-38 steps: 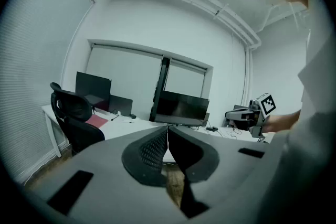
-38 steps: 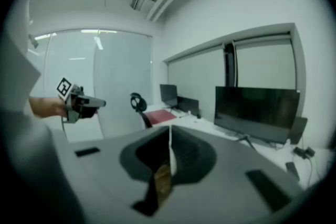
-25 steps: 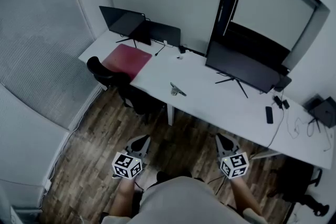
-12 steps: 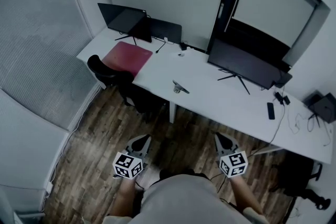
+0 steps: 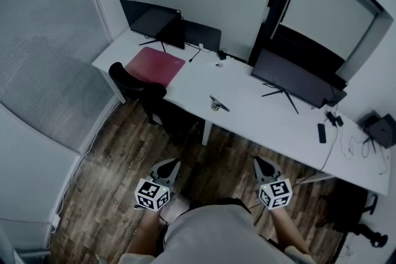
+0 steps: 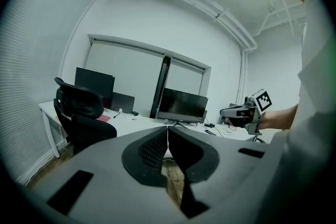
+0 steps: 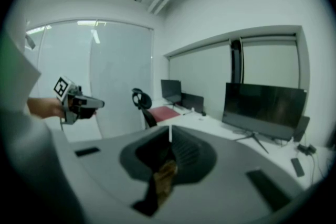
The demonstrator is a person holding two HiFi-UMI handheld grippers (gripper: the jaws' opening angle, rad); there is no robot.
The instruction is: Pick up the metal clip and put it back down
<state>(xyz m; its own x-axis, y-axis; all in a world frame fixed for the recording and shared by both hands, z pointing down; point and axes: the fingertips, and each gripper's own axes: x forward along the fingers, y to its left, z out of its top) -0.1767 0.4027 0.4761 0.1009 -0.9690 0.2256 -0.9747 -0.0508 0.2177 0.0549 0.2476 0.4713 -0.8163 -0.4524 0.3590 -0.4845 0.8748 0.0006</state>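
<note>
Well, the left gripper (image 5: 170,165) hovered over the wooden floor (image 5: 117,151) with its jaws pressed together and nothing between them. Ahead, the metal clip (image 5: 218,104) (small, grey, longish, lying slantwise) rested near the front edge of the white desk (image 5: 260,123), well apart from both grippers. The right gripper (image 5: 260,163) was likewise closed and empty.

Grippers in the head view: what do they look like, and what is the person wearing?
The left gripper and right gripper are grey and taper to pointed tips; each carries a white cube with black square markers. Up close, dark ribbed pads sit in a smooth grey body. The person wears a pale top, forearms uncovered.
</note>
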